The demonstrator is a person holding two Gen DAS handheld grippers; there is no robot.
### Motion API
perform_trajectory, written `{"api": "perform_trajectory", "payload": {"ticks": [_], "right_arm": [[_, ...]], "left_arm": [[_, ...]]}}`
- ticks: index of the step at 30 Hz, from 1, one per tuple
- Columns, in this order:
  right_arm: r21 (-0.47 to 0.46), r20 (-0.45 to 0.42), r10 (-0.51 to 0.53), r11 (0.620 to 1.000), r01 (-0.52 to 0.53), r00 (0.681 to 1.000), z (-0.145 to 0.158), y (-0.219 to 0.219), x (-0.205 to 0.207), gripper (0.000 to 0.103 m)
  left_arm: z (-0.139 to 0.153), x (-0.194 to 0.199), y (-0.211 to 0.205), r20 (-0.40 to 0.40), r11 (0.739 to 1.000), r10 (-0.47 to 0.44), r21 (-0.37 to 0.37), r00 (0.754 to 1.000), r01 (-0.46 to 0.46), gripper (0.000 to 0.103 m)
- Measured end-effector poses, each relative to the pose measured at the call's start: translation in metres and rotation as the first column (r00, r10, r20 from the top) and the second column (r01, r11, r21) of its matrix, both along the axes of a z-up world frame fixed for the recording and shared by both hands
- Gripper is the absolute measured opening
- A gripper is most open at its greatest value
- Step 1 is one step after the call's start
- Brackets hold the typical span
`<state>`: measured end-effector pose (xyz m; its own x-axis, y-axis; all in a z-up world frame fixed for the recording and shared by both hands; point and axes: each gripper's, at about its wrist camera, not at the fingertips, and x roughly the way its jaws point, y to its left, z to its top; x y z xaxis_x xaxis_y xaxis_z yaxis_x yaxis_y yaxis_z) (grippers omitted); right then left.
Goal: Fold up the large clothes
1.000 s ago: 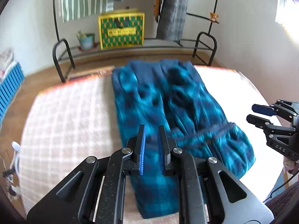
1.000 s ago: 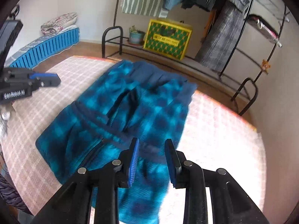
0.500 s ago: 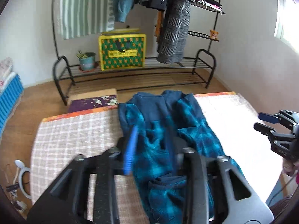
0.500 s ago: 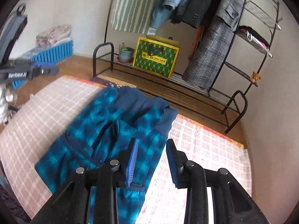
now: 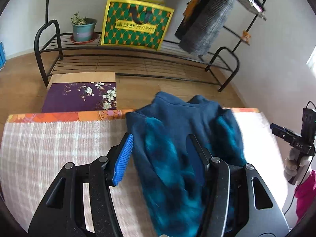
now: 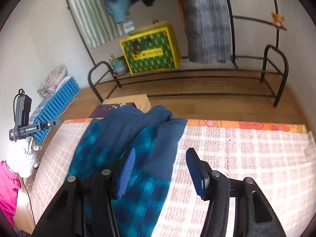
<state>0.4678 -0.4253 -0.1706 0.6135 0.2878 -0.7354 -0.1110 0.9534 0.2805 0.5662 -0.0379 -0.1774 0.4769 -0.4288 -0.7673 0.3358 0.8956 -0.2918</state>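
Note:
A teal and navy plaid fleece garment (image 5: 177, 148) lies lengthwise on the checked cloth of the table (image 5: 49, 148), its navy end hanging over the far edge. My left gripper (image 5: 160, 156) is open wide, low over the garment's left side. My right gripper (image 6: 162, 167) is open wide too, straddling the garment's right edge (image 6: 164, 154). Each gripper shows in the other's view: the right one (image 5: 284, 136) far right, the left one (image 6: 39, 126) far left.
A black clothes rack (image 5: 138, 59) with hanging clothes, a green and yellow box (image 5: 136, 29) and a potted plant (image 5: 83, 29) stands beyond the table. A purple floral box (image 5: 79, 96) sits by the table's far edge. A blue crate (image 6: 55, 102) stands at left.
Both grippers opened from nearly shut to wide and moved forward along the garment toward the table's far edge, dropping lower over it.

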Motion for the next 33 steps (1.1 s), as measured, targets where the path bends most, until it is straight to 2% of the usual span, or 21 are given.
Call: {"api": "perform_trajectory", "payload": {"ticks": [2, 4, 6, 8, 10, 12, 14, 17, 18, 19, 21, 26, 28, 30, 32, 33], "right_arm": [[0.026, -0.04, 0.011, 1.0, -0.01, 0.999, -0.019, 0.004, 0.019, 0.05], [0.061, -0.049, 0.046, 0.997, -0.043, 0.998, -0.028, 0.014, 0.03, 0.049], [0.142, -0.07, 0.128, 0.983, -0.117, 0.989, -0.037, 0.034, 0.044, 0.046], [0.203, -0.073, 0.222, 0.958, -0.204, 0.972, -0.042, 0.066, 0.055, 0.044], [0.235, -0.065, 0.341, 0.919, -0.318, 0.938, -0.044, 0.104, 0.064, 0.044], [0.197, -0.072, 0.448, 0.882, -0.427, 0.891, -0.048, 0.144, 0.065, 0.044], [0.149, -0.126, 0.526, 0.848, -0.508, 0.841, -0.063, 0.182, 0.066, 0.044], [0.105, -0.21, 0.558, 0.829, -0.549, 0.803, -0.089, 0.213, 0.069, 0.046], [0.116, -0.218, 0.566, 0.824, -0.554, 0.795, -0.093, 0.216, 0.069, 0.044], [0.14, -0.223, 0.573, 0.819, -0.556, 0.789, -0.097, 0.218, 0.068, 0.028], [0.168, -0.224, 0.567, 0.824, -0.541, 0.793, -0.098, 0.218, 0.063, 0.007], [0.202, -0.105, 0.476, 0.87, -0.45, 0.873, -0.058, 0.185, 0.018, 0.005], [0.193, -0.135, 0.463, 0.879, -0.435, 0.876, -0.066, 0.182, 0.012, 0.005], [0.156, -0.193, 0.428, 0.902, -0.403, 0.883, -0.082, 0.187, 0.024, 0.005], [0.19, -0.231, 0.401, 0.912, -0.363, 0.887, -0.096, 0.189, 0.035, 0.005], [0.194, -0.237, 0.392, 0.916, -0.352, 0.889, -0.098, 0.189, 0.038, 0.005]], "left_arm": [[-0.012, 0.013, 0.003, -0.004, 1.0, 0.018, -0.004, 1.0, -0.018, 0.057], [-0.024, 0.02, 0.009, -0.029, 0.999, 0.007, -0.053, 1.0, -0.008, 0.057], [-0.032, 0.027, 0.011, -0.023, 0.999, 0.016, -0.028, 1.0, -0.017, 0.056], [-0.043, 0.037, 0.015, -0.045, 1.0, 0.021, -0.01, 0.999, -0.021, 0.044], [-0.05, 0.04, 0.019, -0.061, 1.0, 0.022, -0.016, 0.998, -0.023, 0.038], [-0.056, 0.038, 0.023, -0.069, 0.999, 0.008, -0.035, 0.998, -0.01, 0.036], [-0.061, 0.036, 0.024, -0.076, 0.999, -0.01, -0.036, 0.997, 0.007, 0.035], [-0.067, 0.033, 0.025, -0.079, 0.999, -0.024, -0.04, 0.997, 0.021, 0.034], [-0.068, 0.032, 0.025, -0.081, 0.998, -0.029, -0.049, 0.996, 0.025, 0.034], [-0.069, 0.03, 0.024, -0.079, 0.998, -0.034, -0.052, 0.996, 0.03, 0.034], [-0.07, 0.029, 0.021, -0.077, 0.998, -0.047, -0.052, 0.996, 0.043, 0.034], [-0.067, 0.019, 0.005, -0.045, 0.994, -0.102, -0.05, 0.994, 0.1, 0.033], [-0.067, 0.017, -0.007, -0.025, 0.992, -0.122, -0.03, 0.992, 0.122, 0.033], [-0.071, 0.02, -0.02, -0.025, 0.993, -0.116, -0.019, 0.993, 0.115, 0.033], [-0.074, 0.024, -0.029, -0.015, 0.993, -0.114, -0.014, 0.993, 0.113, 0.033], [-0.079, 0.027, -0.037, -0.008, 0.993, -0.11, 0.036, 0.994, 0.11, 0.033]]}}
